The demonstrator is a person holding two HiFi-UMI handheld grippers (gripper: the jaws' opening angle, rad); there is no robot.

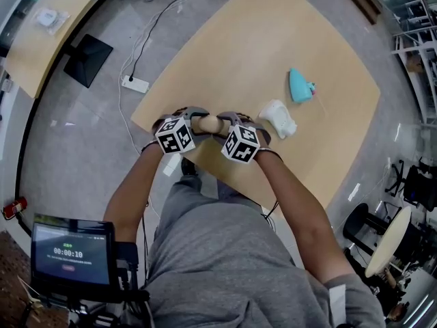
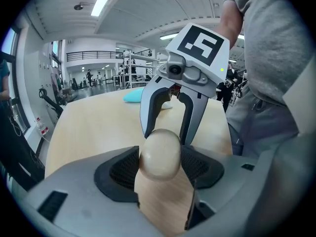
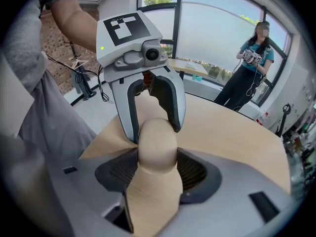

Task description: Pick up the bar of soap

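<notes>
A beige oval bar of soap [image 1: 207, 123] is held in the air over the near edge of the wooden table [image 1: 273, 33], between my two grippers, which point at each other. My left gripper [image 1: 196, 120] is shut on one end of it; in the left gripper view the soap [image 2: 159, 153] sits pinched between the black pads [image 2: 118, 169]. From the opposite side my right gripper [image 1: 220, 123] is shut on the other end, and in the right gripper view the soap [image 3: 157, 144] fills the gap between its pads [image 3: 195, 171].
A white moulded object [image 1: 278, 118] and a teal object [image 1: 299, 85] lie on the table to the right. A power strip [image 1: 135, 84] and cables are on the floor at left. A person [image 3: 252, 68] stands beyond the table's far side.
</notes>
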